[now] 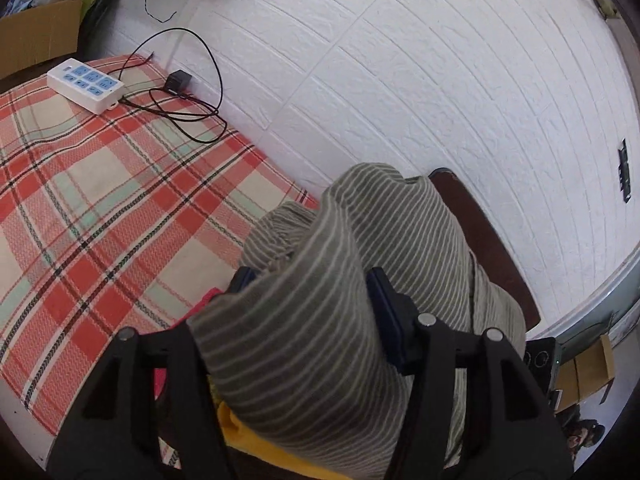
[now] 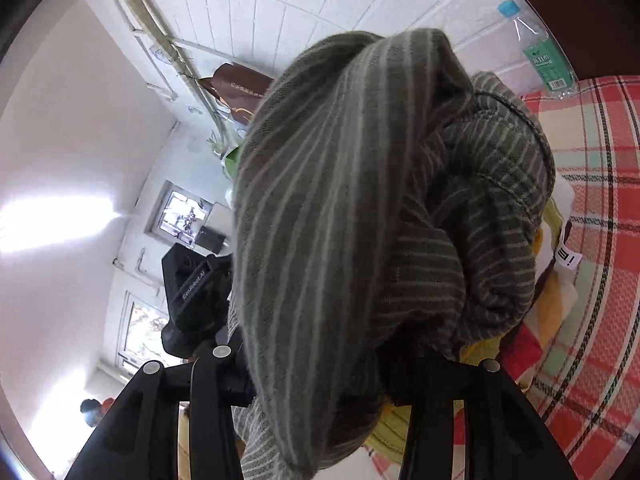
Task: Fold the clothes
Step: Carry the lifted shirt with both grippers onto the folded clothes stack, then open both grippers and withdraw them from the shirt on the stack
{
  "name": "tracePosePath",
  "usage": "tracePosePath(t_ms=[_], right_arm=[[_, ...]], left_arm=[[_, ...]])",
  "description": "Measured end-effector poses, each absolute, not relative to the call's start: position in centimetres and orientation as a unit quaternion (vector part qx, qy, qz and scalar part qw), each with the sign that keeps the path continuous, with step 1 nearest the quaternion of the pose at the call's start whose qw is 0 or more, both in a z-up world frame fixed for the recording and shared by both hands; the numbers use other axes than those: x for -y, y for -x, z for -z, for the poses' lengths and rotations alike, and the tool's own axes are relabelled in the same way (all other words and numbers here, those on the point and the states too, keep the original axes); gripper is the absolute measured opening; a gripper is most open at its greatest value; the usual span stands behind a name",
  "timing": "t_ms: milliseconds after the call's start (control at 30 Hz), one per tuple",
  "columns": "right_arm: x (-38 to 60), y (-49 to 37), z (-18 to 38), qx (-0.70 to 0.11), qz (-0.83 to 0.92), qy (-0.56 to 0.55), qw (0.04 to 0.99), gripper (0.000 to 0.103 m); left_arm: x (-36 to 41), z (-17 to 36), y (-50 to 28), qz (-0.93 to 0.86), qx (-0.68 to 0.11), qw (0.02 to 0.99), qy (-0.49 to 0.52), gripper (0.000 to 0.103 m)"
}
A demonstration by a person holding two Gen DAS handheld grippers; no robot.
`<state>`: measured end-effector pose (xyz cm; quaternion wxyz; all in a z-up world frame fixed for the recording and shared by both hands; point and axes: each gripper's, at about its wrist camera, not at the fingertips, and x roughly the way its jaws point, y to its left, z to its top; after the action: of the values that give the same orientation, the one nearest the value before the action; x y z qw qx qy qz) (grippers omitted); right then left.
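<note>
Striped olive garment (image 1: 316,320): bunched, raised above plaid bedspread (image 1: 100,184), beside white brick wall (image 1: 420,80). Left gripper (image 1: 308,280): clamped on a thick fold. Right gripper (image 2: 320,376): fabric between fingers, grip not discernible. Power strip (image 1: 86,85) on bedspread, far corner.

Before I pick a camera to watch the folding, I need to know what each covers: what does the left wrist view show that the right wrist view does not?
Only the left wrist view shows the white power strip, its black cables and a cardboard box. Only the right wrist view shows the water bottle, the windows and a label. Both show the striped garment bunched between the claw fingers, the plaid cloth, yellow fabric underneath and the white brick wall.
</note>
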<state>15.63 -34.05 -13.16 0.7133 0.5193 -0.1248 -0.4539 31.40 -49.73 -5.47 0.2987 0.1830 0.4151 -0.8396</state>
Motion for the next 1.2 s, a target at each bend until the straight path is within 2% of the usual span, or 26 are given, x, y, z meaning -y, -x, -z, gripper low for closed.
tracePosePath(t_ms=[200,300,367,633,967,1200], right_arm=[[34.2,-15.6,15.5,0.123,0.460,-0.518,0.711,0.041],[33.9,-15.3,15.1,0.112,0.460,-0.522,0.709,0.046],[33.5,-15.2,14.5,0.104,0.462,-0.522,0.710,0.054],[31.3,-15.2,12.9,0.067,0.496,-0.488,0.715,0.067],[33.9,-11.5,12.6,0.042,0.532,-0.438,0.723,0.073],[32.0,-11.7,12.5,0.035,0.535,-0.448,0.716,0.074]], left_arm=[[49.8,7.3,-31.1,0.833,-0.422,0.306,-0.184,0.061],[48.6,6.0,-31.2,0.840,-0.401,0.319,-0.179,0.069],[47.8,5.0,-31.3,0.843,-0.389,0.327,-0.177,0.070],[45.7,3.1,-32.5,0.846,-0.356,0.364,-0.159,0.074],[44.0,1.5,-33.9,0.849,-0.322,0.393,-0.144,0.075],[42.2,0.5,-34.1,0.855,-0.286,0.410,-0.140,0.075]])
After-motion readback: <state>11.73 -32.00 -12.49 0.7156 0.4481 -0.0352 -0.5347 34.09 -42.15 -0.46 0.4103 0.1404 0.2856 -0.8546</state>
